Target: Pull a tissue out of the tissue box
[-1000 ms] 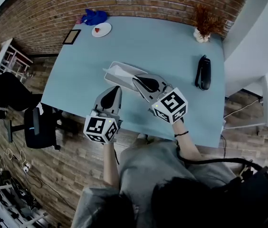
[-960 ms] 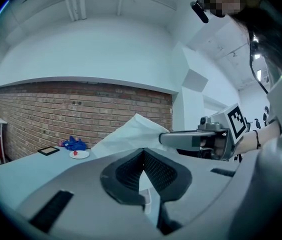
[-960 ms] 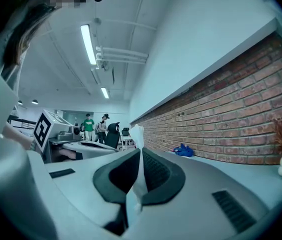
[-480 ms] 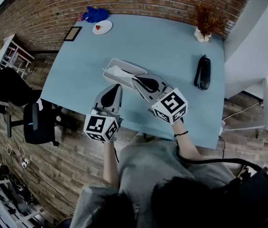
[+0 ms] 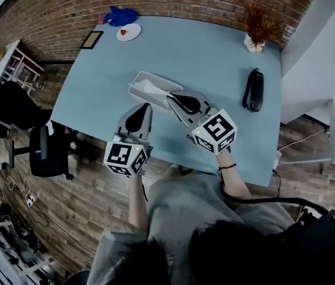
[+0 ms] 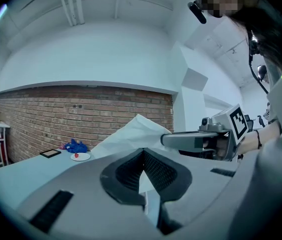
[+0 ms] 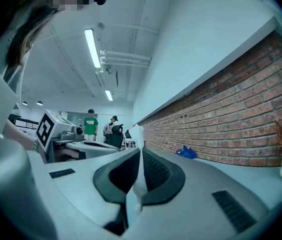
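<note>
A white tissue box (image 5: 139,79) lies on the pale blue table (image 5: 215,64), with a tissue (image 5: 151,88) standing out of its top. My right gripper (image 5: 170,97) reaches over the box's right end and is shut on the tissue (image 7: 139,134), whose white sheet runs down between the closed jaws. In the left gripper view the tissue (image 6: 128,134) rises as a wide sheet up to the right gripper (image 6: 165,140). My left gripper (image 5: 147,106) sits at the box's near side, jaws together (image 6: 141,153), with nothing seen held.
A black oblong object (image 5: 254,91) lies at the table's right. A small vase of dried plants (image 5: 255,31) stands at the far right corner. A white plate (image 5: 128,33), blue cloth (image 5: 121,16) and dark frame (image 5: 90,40) sit far left. An office chair (image 5: 46,156) stands beside the table.
</note>
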### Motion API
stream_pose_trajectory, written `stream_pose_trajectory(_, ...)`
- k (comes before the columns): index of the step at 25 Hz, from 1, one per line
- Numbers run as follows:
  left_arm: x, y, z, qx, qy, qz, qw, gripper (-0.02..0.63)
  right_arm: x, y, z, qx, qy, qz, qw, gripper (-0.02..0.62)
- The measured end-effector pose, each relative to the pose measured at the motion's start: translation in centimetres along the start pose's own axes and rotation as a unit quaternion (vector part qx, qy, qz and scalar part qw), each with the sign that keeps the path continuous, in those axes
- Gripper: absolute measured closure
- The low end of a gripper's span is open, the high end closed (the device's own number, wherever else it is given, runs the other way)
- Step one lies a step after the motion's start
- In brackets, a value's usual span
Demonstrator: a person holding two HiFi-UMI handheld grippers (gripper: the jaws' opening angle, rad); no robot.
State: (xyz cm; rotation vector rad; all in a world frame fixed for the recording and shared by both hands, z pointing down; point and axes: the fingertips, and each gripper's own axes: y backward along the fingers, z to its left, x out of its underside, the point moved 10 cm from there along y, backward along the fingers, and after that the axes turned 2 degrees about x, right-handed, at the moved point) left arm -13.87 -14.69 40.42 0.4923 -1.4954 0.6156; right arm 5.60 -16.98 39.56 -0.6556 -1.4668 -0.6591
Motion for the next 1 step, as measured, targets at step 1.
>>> stream_pose_trajectory(1, -0.02, -0.06, -0.05, 0.000, 0.000, -0.001, 1.0000, 0.603, -0.02, 0.05, -0.09, 0.000, 0.001, 0.000, 1.000, 0.594)
